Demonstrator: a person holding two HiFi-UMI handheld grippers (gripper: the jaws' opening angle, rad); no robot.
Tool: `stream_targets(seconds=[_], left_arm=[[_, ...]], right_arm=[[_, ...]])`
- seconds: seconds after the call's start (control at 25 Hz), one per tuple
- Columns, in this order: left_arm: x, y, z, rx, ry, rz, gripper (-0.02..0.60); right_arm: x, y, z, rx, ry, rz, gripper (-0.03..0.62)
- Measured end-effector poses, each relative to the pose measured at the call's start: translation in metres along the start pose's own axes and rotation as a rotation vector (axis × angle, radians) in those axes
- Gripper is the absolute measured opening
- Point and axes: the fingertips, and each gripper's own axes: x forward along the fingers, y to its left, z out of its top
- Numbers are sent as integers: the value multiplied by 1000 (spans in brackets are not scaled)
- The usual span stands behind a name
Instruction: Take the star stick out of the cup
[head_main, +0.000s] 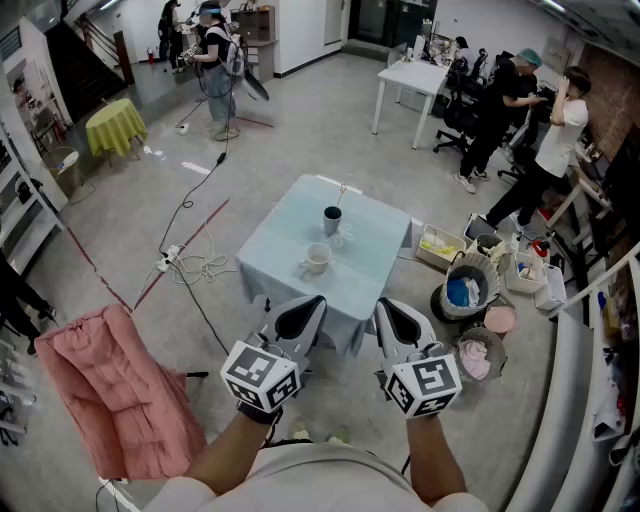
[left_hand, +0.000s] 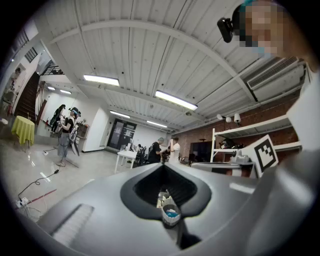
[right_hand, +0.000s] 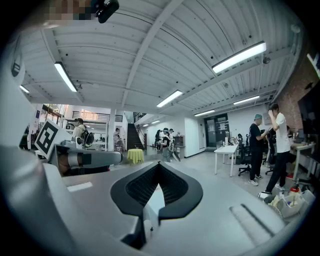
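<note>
Pale-blue table — thin star stick in dark cup; left tongs, right tongs pressed together

left gripper: fingers together, pointing forward | right gripper: fingers together, alongside

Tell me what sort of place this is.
Probably an open-plan office or lab hall: a white desk with office chairs, a small blue-clothed table standing alone on the bare floor, and cables trailing across that floor.
</note>
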Motion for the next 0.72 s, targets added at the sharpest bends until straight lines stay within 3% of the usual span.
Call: stream_targets(seconds=[0.36,0.72], left_arm=[[-14,26,0,-9,10,-12,6],[-29,67,1,9,12,-12,6]], right_arm=[[19,24,-5,-2,13,-8,9],[31,34,3,38,-55,-45,11]])
